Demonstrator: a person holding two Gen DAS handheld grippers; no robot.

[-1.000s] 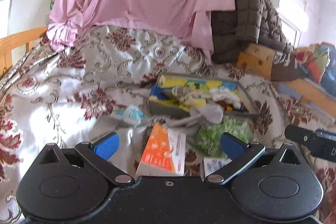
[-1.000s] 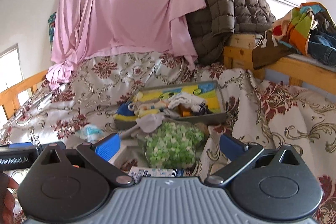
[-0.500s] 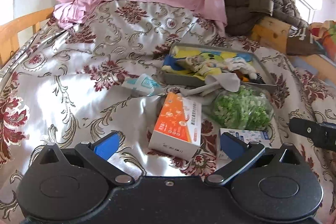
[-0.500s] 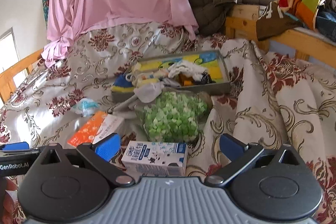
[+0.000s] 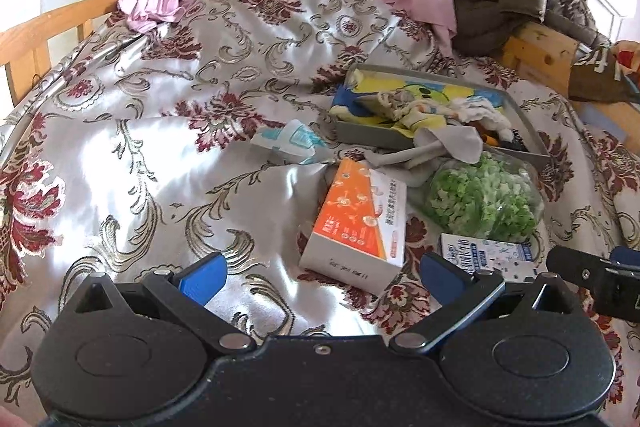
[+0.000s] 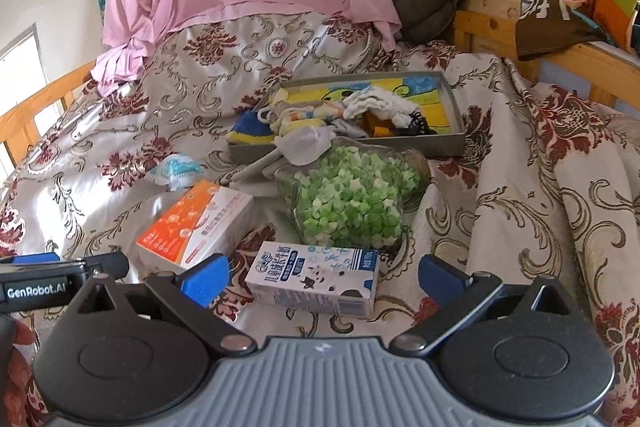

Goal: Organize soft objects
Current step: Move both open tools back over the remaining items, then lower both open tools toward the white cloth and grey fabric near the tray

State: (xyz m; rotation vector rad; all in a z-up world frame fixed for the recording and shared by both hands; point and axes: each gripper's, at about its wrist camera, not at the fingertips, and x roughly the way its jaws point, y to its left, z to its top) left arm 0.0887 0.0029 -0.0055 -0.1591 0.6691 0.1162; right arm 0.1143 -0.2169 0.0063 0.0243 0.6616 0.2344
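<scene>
Currently both tongs hover over the floral bedspread (image 5: 168, 155), each spread wide, nothing between the fingers. Left gripper (image 5: 322, 273) sits low, orange-and-white box (image 5: 358, 223) just ahead of it. Right gripper (image 6: 322, 277) has the blue-and-white milk carton (image 6: 316, 279) lying between its fingers, not touched. Clear bag of green bits (image 6: 352, 201) lies just behind the carton. Soft stuff (small socks and cloths) is piled in the grey tray (image 6: 454, 99) farther back; one grey cloth (image 6: 306, 145) hangs over the tray's near edge. Small blue-white packet (image 6: 176, 169) lies left of the tray, apart from it.
</scene>
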